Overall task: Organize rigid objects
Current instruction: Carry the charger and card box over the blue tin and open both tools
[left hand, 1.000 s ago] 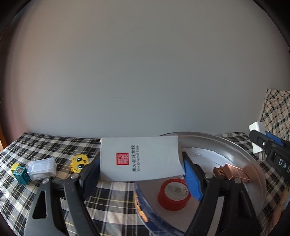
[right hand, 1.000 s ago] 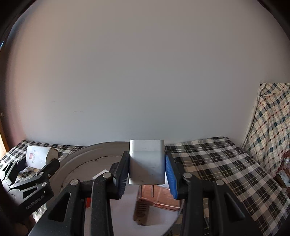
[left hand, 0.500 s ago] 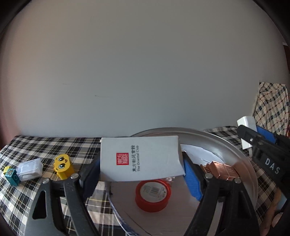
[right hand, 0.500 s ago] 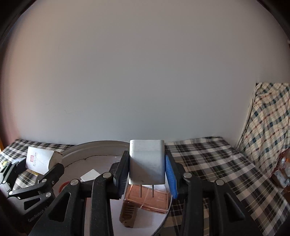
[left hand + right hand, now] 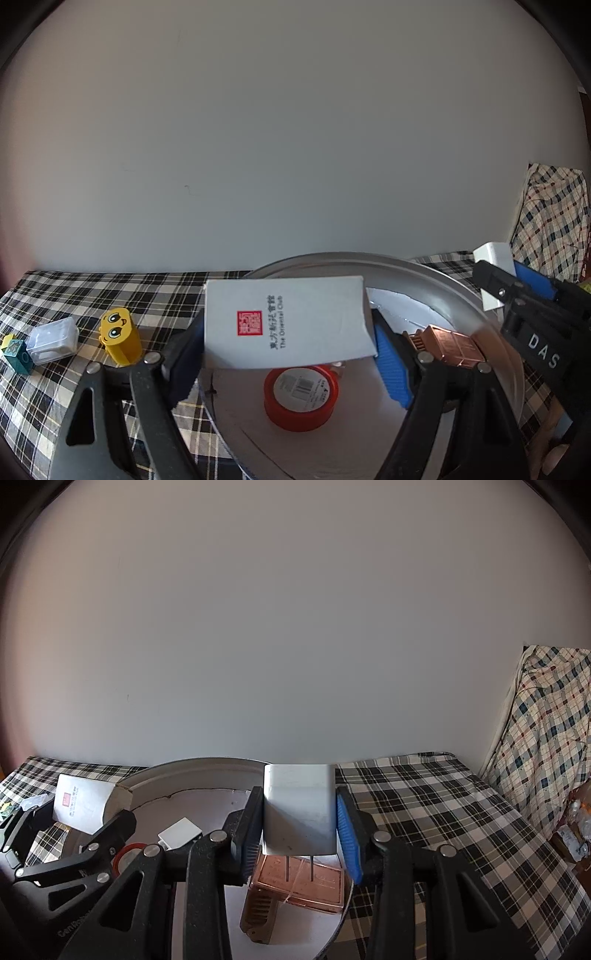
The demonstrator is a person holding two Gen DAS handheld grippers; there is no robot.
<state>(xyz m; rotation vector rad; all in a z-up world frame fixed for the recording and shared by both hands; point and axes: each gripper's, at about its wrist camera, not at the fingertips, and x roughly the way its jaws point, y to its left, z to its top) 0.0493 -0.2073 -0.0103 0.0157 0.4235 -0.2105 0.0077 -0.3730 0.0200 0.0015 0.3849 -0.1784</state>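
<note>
The left gripper holds a white box tight between its pads, up in the air over the near edge of a big silver tray. The right gripper squeezes a white plug — its two pins point down over a copper-colored block in the tray. A red tape roll lies in the tray too. On the checked cloth to the left sit a yellow toy, a clear little box and a small teal block.
</note>
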